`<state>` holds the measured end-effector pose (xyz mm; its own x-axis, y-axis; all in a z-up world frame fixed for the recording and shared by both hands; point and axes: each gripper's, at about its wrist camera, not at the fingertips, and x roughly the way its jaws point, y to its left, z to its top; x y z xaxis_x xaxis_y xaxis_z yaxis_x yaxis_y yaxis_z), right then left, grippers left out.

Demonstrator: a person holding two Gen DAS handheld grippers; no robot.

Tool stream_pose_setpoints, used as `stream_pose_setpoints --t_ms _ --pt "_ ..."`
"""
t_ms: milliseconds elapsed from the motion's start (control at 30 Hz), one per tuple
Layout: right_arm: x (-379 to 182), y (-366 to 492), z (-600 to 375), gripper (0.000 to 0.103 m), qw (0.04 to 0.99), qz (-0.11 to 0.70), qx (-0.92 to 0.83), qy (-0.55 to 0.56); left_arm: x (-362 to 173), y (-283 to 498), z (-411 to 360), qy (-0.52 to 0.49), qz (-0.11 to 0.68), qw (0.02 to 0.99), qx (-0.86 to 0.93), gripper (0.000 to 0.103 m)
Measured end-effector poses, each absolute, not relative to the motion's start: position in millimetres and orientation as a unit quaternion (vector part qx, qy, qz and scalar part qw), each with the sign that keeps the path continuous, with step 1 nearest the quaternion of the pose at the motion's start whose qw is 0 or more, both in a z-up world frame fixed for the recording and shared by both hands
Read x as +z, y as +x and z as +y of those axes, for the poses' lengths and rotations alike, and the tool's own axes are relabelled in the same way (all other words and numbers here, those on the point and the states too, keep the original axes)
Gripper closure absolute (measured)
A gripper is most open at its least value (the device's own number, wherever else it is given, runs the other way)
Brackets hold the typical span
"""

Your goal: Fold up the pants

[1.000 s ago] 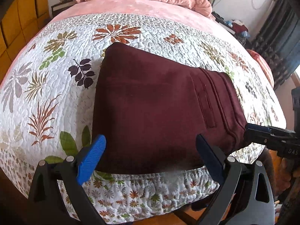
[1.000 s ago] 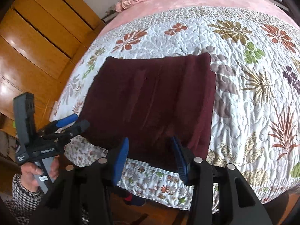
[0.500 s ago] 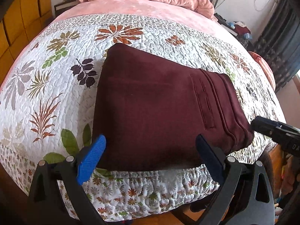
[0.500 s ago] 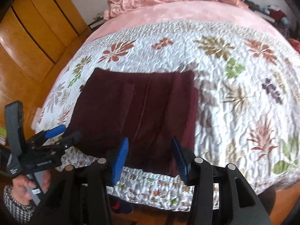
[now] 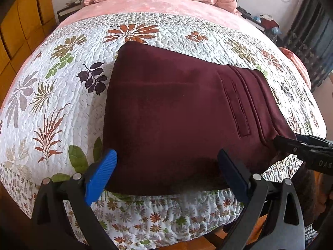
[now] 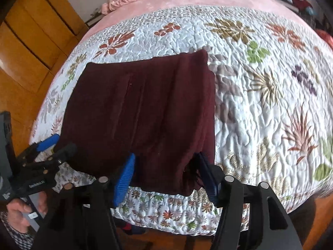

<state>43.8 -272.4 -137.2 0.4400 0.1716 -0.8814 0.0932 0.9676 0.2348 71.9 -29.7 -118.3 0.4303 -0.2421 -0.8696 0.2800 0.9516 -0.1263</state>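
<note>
The maroon pants (image 5: 183, 112), folded into a flat rectangular stack, are laid on the floral quilt (image 5: 62, 95) at the foot end of the bed, their near edge at the quilt's drop. The left gripper (image 5: 166, 173) is held with jaws spread wide along that near edge, nothing being clamped. The right gripper (image 6: 166, 170) is set with jaws parted around the stack's near right corner, which sits between them.
</note>
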Motion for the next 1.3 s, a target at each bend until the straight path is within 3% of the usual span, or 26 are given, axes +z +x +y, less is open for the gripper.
stream_pose_setpoints --t_ms 267,1300 --pt "-117.4 36.6 -286.3 0.042 0.851 0.505 0.022 0.142 -102.4 69.2 -15.8 -0.044 0.514 0.842 -0.156 0.006" --pt "-132.9 33.2 -285.3 0.038 0.841 0.521 0.027 0.147 -114.2 67.6 -16.7 -0.017 0.52 0.842 -0.142 0.006"
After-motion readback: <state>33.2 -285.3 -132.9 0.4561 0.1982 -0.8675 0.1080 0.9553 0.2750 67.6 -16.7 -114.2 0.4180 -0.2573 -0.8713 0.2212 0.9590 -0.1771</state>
